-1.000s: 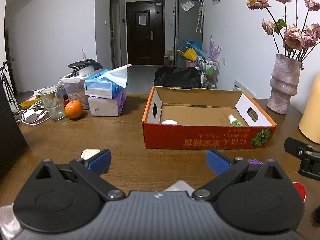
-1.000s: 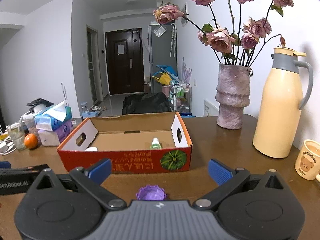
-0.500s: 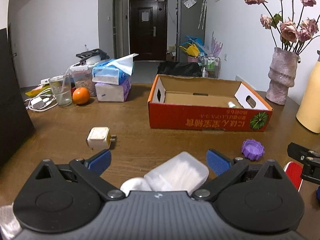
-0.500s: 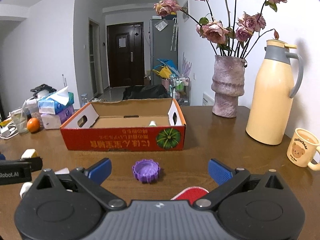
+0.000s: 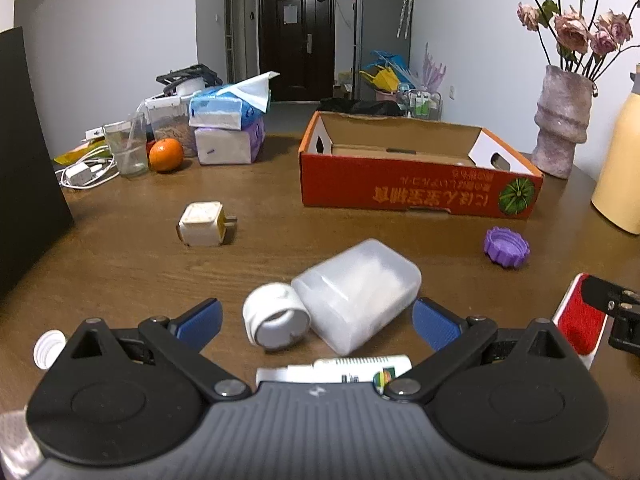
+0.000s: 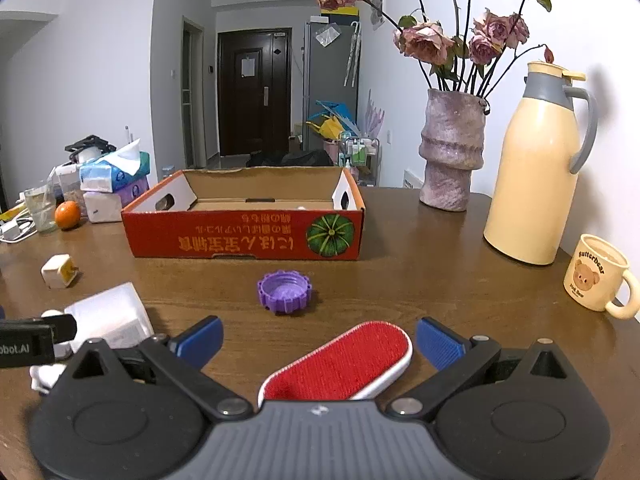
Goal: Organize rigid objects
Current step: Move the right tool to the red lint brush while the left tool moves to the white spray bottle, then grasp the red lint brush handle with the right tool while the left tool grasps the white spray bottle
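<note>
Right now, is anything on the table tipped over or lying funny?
Yes. The frosted plastic bottle lies on its side on the wooden table, not upright, with its white cap pointing toward the left gripper. The purple lid sits alone, open side up.

Objects lay spread on the worktop [image 5: 360,224] before the cardboard box [image 5: 416,188].
A plug adapter [image 5: 203,223] sat left, a bottle cap [image 5: 506,246] right, a plastic bottle [image 5: 340,296] between and nearer; a vase [image 6: 452,152] and jug [image 6: 534,172] stood right of the box.

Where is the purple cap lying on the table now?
The purple cap lies open side up on the table, in front of the orange box, beyond the red brush.
</note>
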`<state>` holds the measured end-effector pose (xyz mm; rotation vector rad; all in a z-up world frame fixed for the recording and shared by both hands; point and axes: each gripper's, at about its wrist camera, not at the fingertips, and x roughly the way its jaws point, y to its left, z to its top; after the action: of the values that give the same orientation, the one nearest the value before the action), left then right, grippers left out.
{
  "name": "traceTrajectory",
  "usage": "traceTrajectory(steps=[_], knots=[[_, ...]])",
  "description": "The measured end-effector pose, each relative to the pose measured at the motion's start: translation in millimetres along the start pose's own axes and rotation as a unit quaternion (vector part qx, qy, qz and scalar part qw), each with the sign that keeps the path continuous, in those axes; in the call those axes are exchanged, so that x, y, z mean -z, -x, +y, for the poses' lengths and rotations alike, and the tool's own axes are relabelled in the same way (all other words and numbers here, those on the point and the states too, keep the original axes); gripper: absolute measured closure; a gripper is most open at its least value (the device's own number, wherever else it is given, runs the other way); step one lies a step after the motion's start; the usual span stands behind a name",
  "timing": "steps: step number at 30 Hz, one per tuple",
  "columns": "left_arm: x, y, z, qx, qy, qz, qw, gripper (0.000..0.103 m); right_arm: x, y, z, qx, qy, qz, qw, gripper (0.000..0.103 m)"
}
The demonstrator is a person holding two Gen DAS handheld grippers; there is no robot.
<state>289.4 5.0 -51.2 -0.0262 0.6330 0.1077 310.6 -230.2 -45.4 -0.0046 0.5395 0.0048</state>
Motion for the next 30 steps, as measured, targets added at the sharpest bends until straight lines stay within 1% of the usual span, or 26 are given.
traceTrajectory(steps=[7,13,19,30], knots=[[11.4,0.5,-3.5,-0.006,-0.003,0.01,0.9999,0.0,11.7,-0.7,-2.0,0.004,0.003,0.014,1.0,0.0],[18.9,-1.2,-4.7,-0.003,0.0,0.023,0.9997,0.0,20.4,-6.7,-5.7,0.016,-0.002,0.031,0.999,0.0],[24.3,-1.5,-10.5,-0.014,-0.007,0.023,0.9996,0.0,26.4,-12.5,-9.2,0.022,-0.01,0.041,0.999,0.0],[28.6,-5.9,-11.2,-0.013,-0.007,0.026,0.9995,0.0,34.0,-26.9,-8.1,0.033,-0.012,0.061,0.998,0.0]])
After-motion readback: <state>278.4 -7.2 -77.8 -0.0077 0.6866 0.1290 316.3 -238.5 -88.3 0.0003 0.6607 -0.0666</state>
